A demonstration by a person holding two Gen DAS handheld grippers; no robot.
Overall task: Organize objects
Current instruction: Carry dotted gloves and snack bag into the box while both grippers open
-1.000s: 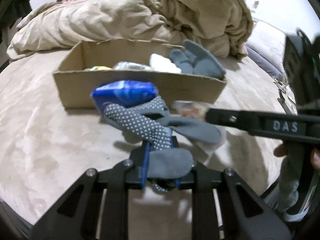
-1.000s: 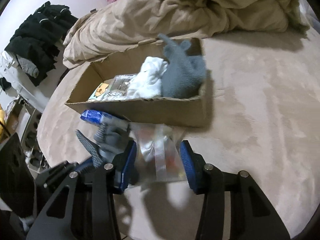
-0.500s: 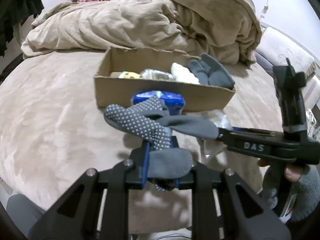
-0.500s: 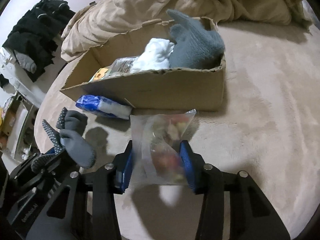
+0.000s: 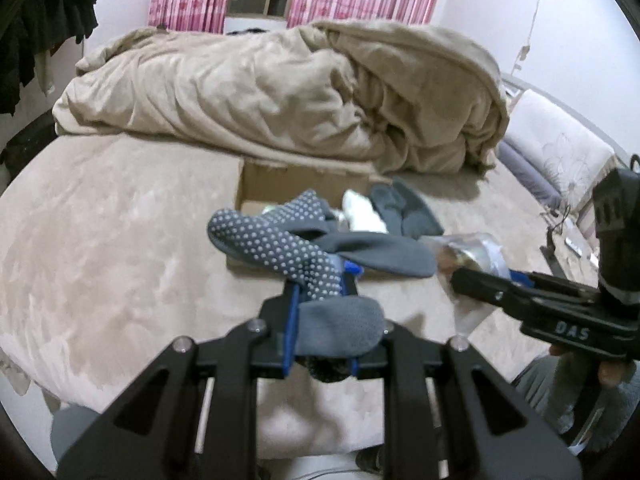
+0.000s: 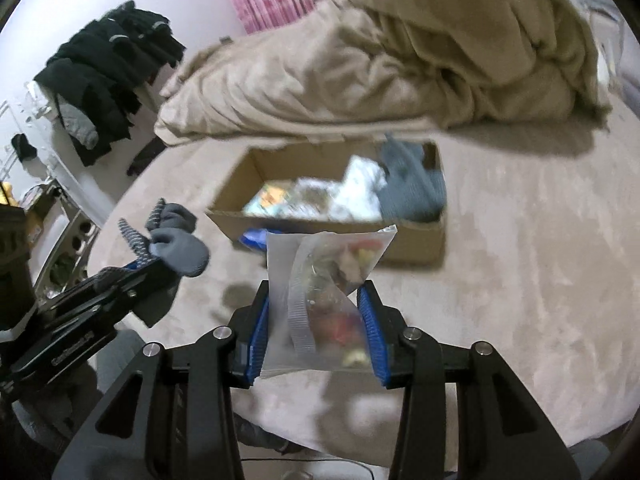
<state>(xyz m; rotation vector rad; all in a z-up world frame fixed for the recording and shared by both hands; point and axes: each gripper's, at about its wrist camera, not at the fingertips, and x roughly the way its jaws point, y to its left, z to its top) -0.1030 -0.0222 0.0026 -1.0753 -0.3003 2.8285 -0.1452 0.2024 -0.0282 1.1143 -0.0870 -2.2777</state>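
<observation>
Hiding in left view, blue packet [image 6: 253, 237] shows beside box [image 6: 416, 240].

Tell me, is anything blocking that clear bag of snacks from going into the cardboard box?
Nothing visible does. The clear bag hangs in the right tool, above the bed, short of the cardboard box. The box is open-topped, with bare floor at its left end.

The right hand-held gripper [image 6: 316, 328] clamps a clear zip-lock plastic bag [image 6: 320, 280], apparently of snacks, before the open brown cardboard box [image 6: 412, 240].
</observation>
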